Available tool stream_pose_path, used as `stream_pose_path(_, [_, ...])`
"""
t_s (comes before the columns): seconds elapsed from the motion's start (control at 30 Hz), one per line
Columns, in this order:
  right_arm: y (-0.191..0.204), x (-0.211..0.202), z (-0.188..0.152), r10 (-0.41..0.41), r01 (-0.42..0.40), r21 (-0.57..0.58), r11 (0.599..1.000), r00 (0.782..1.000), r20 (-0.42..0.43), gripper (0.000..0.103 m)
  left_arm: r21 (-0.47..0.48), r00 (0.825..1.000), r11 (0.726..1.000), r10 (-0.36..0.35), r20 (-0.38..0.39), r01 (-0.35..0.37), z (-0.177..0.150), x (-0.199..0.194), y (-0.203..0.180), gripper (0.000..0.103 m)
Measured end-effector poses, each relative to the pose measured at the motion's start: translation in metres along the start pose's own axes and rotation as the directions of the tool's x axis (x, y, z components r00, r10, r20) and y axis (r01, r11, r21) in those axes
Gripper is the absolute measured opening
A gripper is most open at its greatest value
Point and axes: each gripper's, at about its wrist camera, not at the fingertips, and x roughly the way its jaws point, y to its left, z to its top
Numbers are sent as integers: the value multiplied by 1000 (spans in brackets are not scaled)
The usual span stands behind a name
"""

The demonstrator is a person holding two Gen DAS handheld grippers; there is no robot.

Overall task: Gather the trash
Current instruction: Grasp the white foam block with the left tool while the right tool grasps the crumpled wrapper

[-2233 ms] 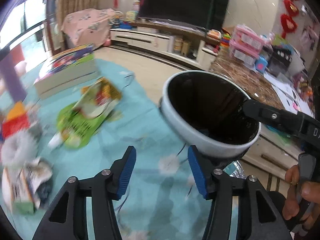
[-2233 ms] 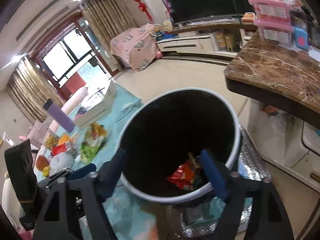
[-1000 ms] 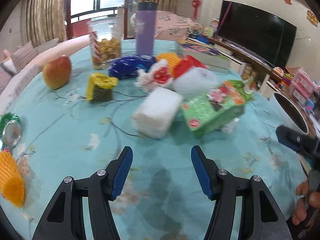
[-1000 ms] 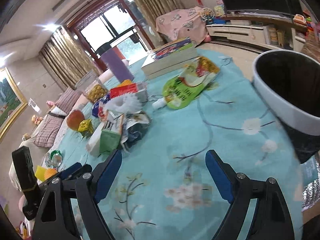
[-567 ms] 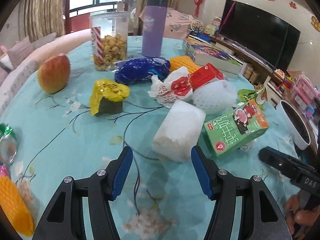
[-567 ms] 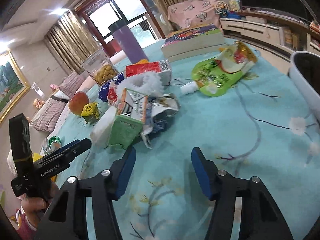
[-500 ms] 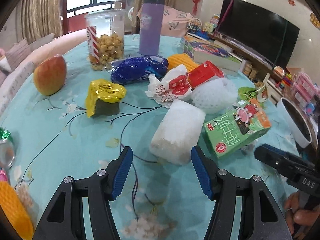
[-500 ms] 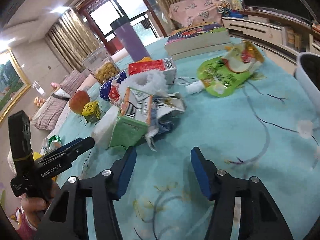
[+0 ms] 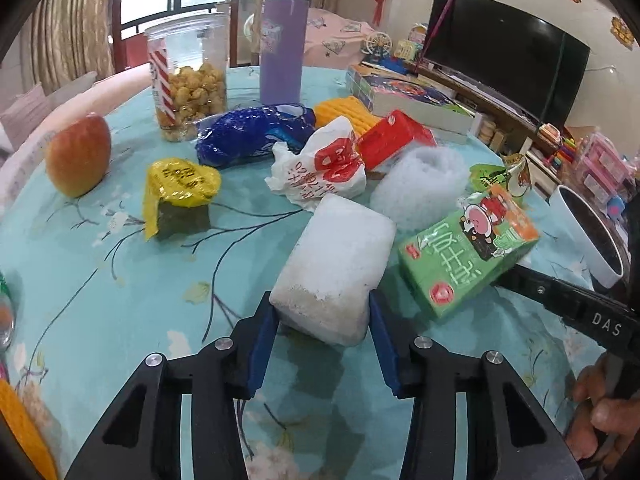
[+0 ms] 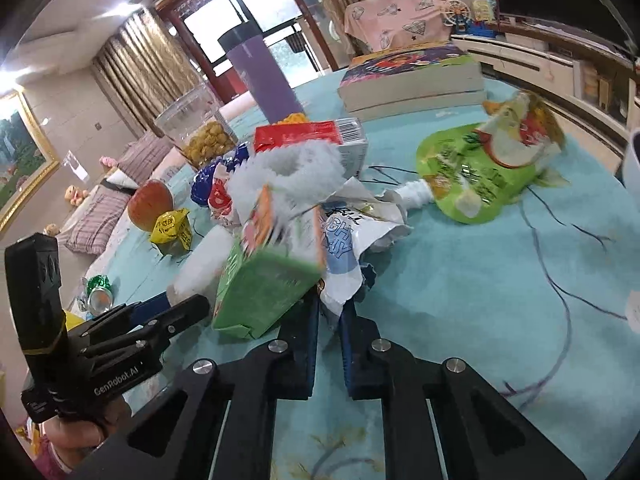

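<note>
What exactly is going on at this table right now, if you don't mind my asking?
A person with a handheld gripper in each hand is clearing trash off a cluttered table. The left gripper has its fingers on either side of a white foam block, apparently closing on it. The right gripper is pinched on a crumpled white wrapper beside a green carton. The trash bin stands at the table's edge.
</note>
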Motion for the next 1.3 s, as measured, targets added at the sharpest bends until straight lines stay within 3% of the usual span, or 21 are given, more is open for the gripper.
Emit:
stream_pose_path(0.17, [-16,-21,-6,-28,28,18,999,999,25,9,-7,999,1000,15,31,-15,-11,-18,-3,43])
stream_pose_path(0.7, [-50,-80,-15,-74,69,58,996,992,101,8,92,992,990,-115,58,110,-15,-44,-66,43])
stream_pose_path(1.3, [-98,-130,-21,-162,143,127,981,975,149,8,214,979,957,-203,8,196,4,-5,-150,43])
